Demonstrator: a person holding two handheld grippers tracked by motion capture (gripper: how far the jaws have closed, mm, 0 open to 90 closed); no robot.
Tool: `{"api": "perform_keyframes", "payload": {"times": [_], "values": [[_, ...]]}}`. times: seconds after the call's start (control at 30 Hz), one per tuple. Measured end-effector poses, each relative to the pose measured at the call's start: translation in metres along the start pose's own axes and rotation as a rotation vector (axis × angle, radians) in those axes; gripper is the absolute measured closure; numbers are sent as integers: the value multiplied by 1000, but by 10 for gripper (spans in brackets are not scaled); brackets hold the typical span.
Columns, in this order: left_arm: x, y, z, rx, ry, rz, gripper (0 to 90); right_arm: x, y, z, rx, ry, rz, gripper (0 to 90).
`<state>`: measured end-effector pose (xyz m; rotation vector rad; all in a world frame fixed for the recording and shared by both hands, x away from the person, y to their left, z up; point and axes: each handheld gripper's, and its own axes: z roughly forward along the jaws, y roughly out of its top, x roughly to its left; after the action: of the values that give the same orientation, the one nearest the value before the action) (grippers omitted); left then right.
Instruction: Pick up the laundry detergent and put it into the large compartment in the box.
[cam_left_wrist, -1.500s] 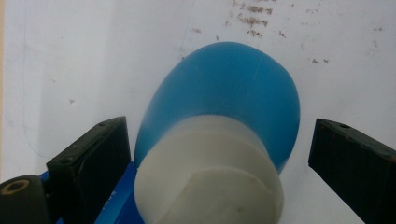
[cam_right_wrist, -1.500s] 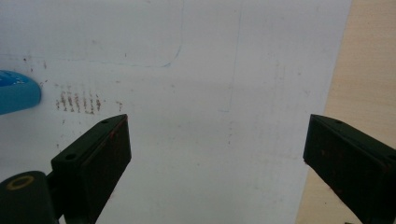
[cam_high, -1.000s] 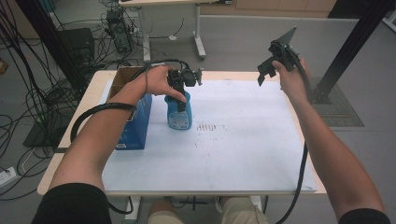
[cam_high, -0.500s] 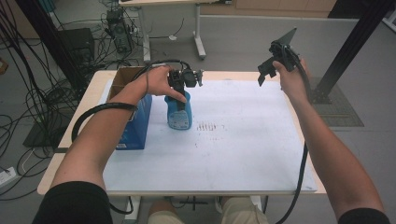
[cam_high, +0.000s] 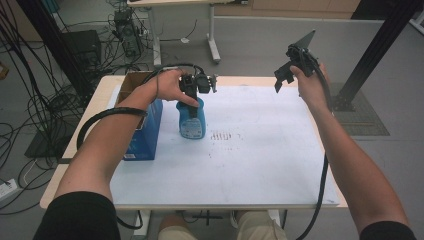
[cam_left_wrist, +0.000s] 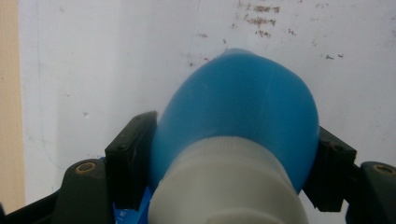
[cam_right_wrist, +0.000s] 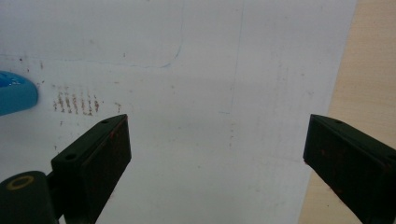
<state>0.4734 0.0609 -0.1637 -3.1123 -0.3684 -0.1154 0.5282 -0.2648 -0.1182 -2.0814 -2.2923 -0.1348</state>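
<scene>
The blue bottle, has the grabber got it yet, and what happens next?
Done: the left gripper has come down over the blue bottle, and its jaws have just been closing onto the sides below the white cap. In hand: that grip. Left: lifting it, probably; it stands on the white sheet. The right gripper waits open.

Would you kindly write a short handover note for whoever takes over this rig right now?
Left tongs: just closed from above on the blue bottle, pads on both sides below its white cap.
Right tongs: open, empty, held above the table's far right.
Bottle stands upright on the white sheet, beside the blue box.
Done: bottle gripped. Left: probably lifting and moving it.
</scene>
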Motion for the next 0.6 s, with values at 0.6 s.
{"api": "perform_keyframes", "payload": {"times": [0.6], "values": [[2,1,0,5,-3,26,317,1,1,1,1,0,0,72]]}}
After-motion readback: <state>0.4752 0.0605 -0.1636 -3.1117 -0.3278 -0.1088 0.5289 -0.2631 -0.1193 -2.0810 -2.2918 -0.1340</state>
